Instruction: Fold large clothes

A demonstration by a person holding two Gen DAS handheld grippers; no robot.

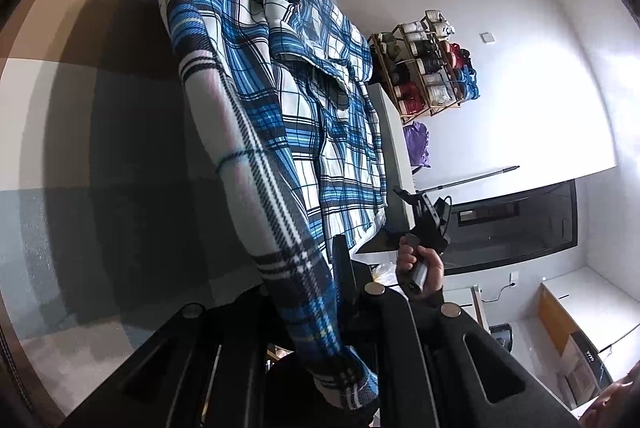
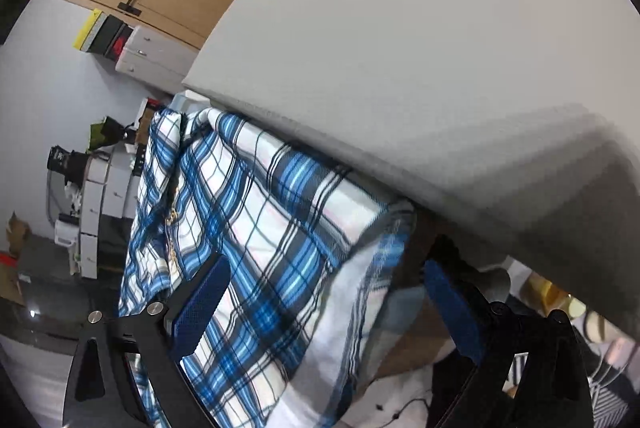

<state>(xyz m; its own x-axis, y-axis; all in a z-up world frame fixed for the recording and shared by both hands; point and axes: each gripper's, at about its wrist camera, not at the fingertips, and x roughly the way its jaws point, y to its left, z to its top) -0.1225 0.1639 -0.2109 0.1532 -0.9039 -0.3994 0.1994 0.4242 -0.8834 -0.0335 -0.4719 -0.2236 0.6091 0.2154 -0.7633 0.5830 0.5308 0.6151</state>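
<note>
Left claw (image 1: 320, 316) clamped on plaid shirt (image 1: 280, 87), right claw (image 2: 328, 312) spread around its hem, rolled cloths in rack (image 1: 430, 67)

Woven plaid cloth, matt surfaces

The shirt (image 2: 256, 211) is soft checked cloth; the table (image 2: 420, 47) upper right looks matt, finely textured; gripper pads (image 2: 202, 312) are rough blue.

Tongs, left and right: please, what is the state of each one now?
Left tongs: closed on the plaid shirt, at a sleeve.
Right tongs: open; the shirt hangs between the fingers, not clamped.
</note>
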